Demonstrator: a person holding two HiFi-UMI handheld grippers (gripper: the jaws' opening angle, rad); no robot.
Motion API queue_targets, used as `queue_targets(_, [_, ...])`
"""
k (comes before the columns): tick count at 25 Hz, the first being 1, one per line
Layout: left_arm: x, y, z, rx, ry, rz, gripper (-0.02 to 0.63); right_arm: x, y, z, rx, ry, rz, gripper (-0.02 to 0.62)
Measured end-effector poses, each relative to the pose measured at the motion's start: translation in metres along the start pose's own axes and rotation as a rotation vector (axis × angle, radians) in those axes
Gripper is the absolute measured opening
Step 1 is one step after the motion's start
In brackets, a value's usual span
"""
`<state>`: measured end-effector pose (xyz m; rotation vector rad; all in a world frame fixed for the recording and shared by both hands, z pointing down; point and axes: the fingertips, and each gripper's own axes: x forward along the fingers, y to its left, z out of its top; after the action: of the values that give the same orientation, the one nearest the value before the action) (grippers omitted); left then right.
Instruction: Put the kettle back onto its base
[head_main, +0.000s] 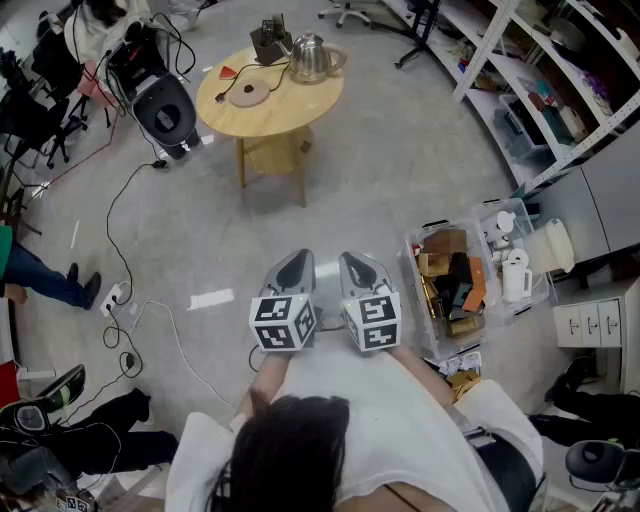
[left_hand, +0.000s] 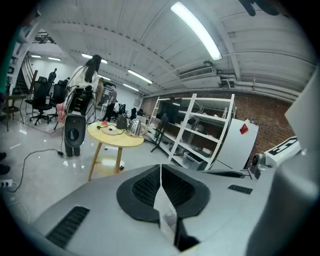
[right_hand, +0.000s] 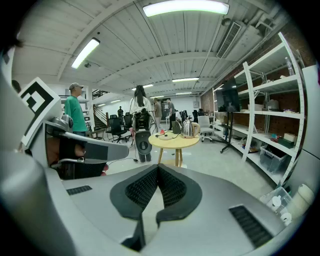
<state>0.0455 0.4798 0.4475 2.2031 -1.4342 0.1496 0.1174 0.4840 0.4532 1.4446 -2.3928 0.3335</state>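
step: approach; kettle (head_main: 312, 58) stands off its base (head_main: 248, 94) on the far counter (head_main: 290, 108), well away from both grippers
grippers: left gripper (head_main: 298, 260) and right gripper (head_main: 355, 260) both closed, empty
next: likely walk up, open one gripper, take the handle
bin (head_main: 412, 262): on the floor; boxes, mixed clutter

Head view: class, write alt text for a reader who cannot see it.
Seen from above, a person holds the left gripper and right gripper side by side, both shut and empty, far from a round wooden table. On it a steel kettle stands beside, not on, its base.
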Motion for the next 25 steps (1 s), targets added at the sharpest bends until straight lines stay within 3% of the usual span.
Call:
queue_targets(17, [0.006, -0.003, -0.001, 0.004, 0.01, -0.001, 0.028, 0.0, -0.007, 0.0, 0.03, -0.021, -0.012, 0.028])
queue_targets(25, [0.014, -0.012, -0.006, -0.004, 0.017, -0.003, 0.028, -0.005, -0.009, 0.0, 0.035, -0.035, 0.025, 0.029])
